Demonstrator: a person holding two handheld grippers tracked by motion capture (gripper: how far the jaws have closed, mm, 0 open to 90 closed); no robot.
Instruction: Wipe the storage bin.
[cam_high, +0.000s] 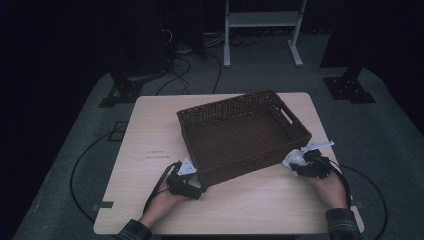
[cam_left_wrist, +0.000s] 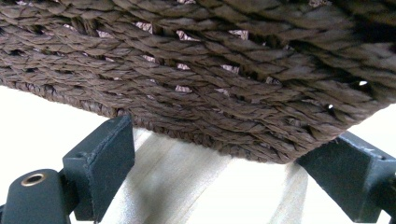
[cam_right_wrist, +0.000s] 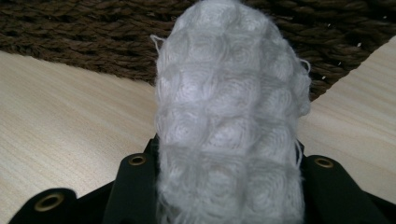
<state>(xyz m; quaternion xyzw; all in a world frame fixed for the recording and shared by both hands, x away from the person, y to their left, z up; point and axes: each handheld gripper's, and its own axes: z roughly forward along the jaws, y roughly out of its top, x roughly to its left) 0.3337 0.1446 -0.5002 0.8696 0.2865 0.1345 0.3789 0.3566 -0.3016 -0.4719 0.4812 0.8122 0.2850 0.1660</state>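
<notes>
From the high view, a pale wooden table (cam_high: 150, 130) stood on a grey floor, and a brown woven basket (cam_high: 240, 135) sat on it, turned at an angle, with nothing visible inside. A person's two forearms came in from the bottom edge. The left gripper (cam_high: 196, 186) lay at the basket's near corner, and the right gripper (cam_high: 295, 162) sat just beside the basket's right-hand corner, with a small white cloth (cam_high: 292, 159) bunched at its tip. From this height the jaws of both grippers were too small to read.

The left gripper view brought the basket (cam_left_wrist: 196, 74) very close: its braided wall ran across the upper part of the picture, with specks of light through the weave. The two black jaws stood wide apart, one on each side of the basket's lower corner, with the tabletop (cam_left_wrist: 42, 121) bright beneath. Whether the pads pressed on the weave could not be told.

The right gripper view showed what the high view could not: the white cloth (cam_right_wrist: 229, 121), thick and waffle-textured, was clamped upright between the two black jaws, which squeezed its sides. Behind it ran the basket's dark wall (cam_right_wrist: 74, 28), with the wooden tabletop (cam_right_wrist: 70, 121) at either side.
</notes>
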